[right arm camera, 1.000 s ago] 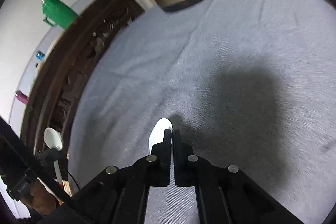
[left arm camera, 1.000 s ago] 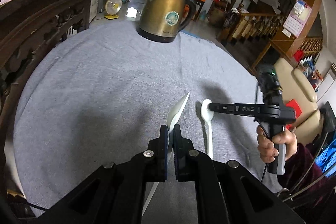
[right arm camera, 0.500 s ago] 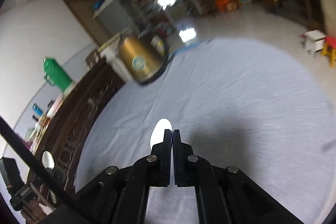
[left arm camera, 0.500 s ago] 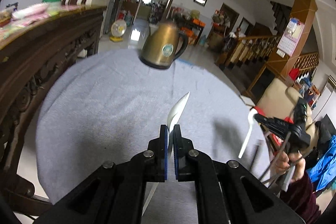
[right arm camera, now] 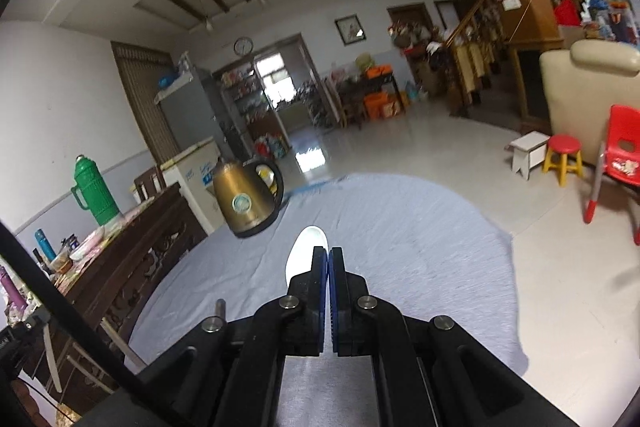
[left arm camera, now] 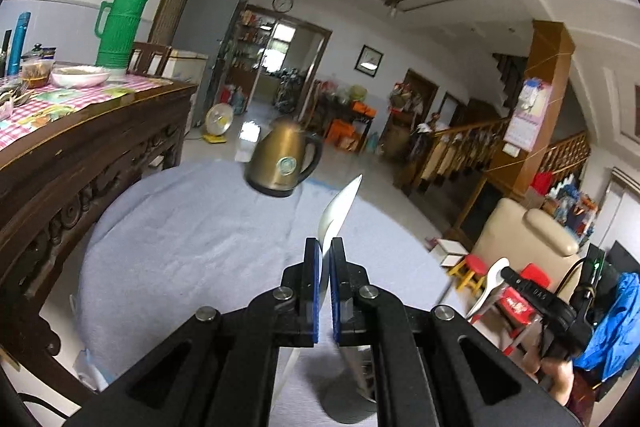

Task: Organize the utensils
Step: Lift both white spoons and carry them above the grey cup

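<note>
**Holding a white spoon in each gripper above the grey-covered table**

Left wrist view: the left gripper (left arm camera: 325, 251) is clamped tight on a white spoon (left arm camera: 340, 211), whose bowl sticks up and forward past the blue-padded fingertips (left arm camera: 313, 259) while its handle runs down beneath the jaws. Below lies the round table (left arm camera: 192, 243) under a grey cloth, bare apart from a brass-coloured kettle (left arm camera: 282, 163) standing at its far edge. At the lower right, off the table's right edge, the right gripper (left arm camera: 505, 273) is held by a person's hand (left arm camera: 554, 373) and carries a second white spoon (left arm camera: 490, 287), bowl up and handle slanting down. A green thermos (left arm camera: 118, 23) stands on the dark wooden sideboard (left arm camera: 80, 143) along the left.

Right wrist view: the right gripper (right arm camera: 328, 255) has its jaws pressed together on the second white spoon (right arm camera: 306, 253), whose bowl shows just left of the fingertips. It is over the near part of the table (right arm camera: 420, 251), with the kettle (right arm camera: 244, 195) at the far left edge. The green thermos (right arm camera: 94, 189) and sideboard (right arm camera: 132, 259) are on the left.
</note>
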{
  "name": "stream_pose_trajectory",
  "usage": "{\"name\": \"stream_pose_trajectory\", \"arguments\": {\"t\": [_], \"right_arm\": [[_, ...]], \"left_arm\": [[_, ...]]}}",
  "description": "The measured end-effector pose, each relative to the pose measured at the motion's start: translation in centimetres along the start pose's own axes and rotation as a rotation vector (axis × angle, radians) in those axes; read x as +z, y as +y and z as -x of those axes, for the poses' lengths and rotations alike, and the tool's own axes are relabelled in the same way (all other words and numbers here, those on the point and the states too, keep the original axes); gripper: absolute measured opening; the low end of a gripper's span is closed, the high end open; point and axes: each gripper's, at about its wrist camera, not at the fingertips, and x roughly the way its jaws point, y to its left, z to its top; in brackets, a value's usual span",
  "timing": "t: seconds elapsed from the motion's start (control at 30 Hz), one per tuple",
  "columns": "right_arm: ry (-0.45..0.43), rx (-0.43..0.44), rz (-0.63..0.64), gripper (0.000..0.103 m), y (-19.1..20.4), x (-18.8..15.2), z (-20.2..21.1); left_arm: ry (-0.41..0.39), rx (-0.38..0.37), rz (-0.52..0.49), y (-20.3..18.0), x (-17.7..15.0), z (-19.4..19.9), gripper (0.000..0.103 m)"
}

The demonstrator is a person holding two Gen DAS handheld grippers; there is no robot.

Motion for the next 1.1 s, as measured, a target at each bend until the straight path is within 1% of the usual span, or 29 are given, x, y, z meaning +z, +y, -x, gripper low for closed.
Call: {"name": "stream_pose_trajectory", "arguments": {"t": [0.1, 0.23, 0.3, 0.4, 0.53, 0.67, 0.8, 0.87, 0.93, 1.0, 1.1], "right_arm": [[-0.027, 0.023, -0.016, 0.002, 0.0, 0.2, 2.1], [-0.091, 0.060, -0.025, 0.002, 0.9, 0.2, 5.1], [-0.131, 0.064, 0.005, 0.002, 1.8, 0.0, 6.5], [-0.173, 0.075, 0.054, 0.002, 3.8, -0.6, 7.8], [-0.200, 0.085, 0.127, 0.002, 6.9, -2.1, 7.8], [-0.240, 0.055, 0.261, 0.002, 10.4, -5.0, 7.3], [-0.239, 0.019, 0.400, 0.002, 12.9, -8.3, 5.5], [-0.210, 0.006, 0.424, 0.002, 13.2, -9.4, 4.4], [-0.180, 0.002, 0.415, 0.002, 13.0, -9.8, 3.7], [-0.176, -0.007, 0.403, 0.002, 12.6, -9.7, 3.5], [-0.186, -0.020, 0.403, 0.002, 12.3, -9.4, 3.8]], "left_arm": [[0.000, -0.040, 0.011, -0.6, -0.2, 0.5, 0.005], [0.034, -0.073, 0.029, -1.0, -0.9, 0.3, 0.005], [0.051, -0.085, 0.035, -1.2, -1.3, 0.2, 0.005], [0.051, -0.093, 0.026, -1.7, -1.9, 0.7, 0.005], [0.039, -0.105, 0.018, -2.0, -2.0, 1.4, 0.005], [0.030, -0.118, 0.013, -2.2, -2.1, 2.1, 0.005], [0.048, -0.138, 0.021, -1.9, -2.4, 2.2, 0.005], [0.050, -0.132, 0.019, -1.8, -2.5, 2.1, 0.005], [0.053, -0.132, 0.025, -1.6, -2.6, 2.2, 0.005], [0.051, -0.128, 0.031, -1.5, -2.6, 2.3, 0.005], [0.063, -0.155, 0.039, -2.1, -3.1, 2.4, 0.005]]}}
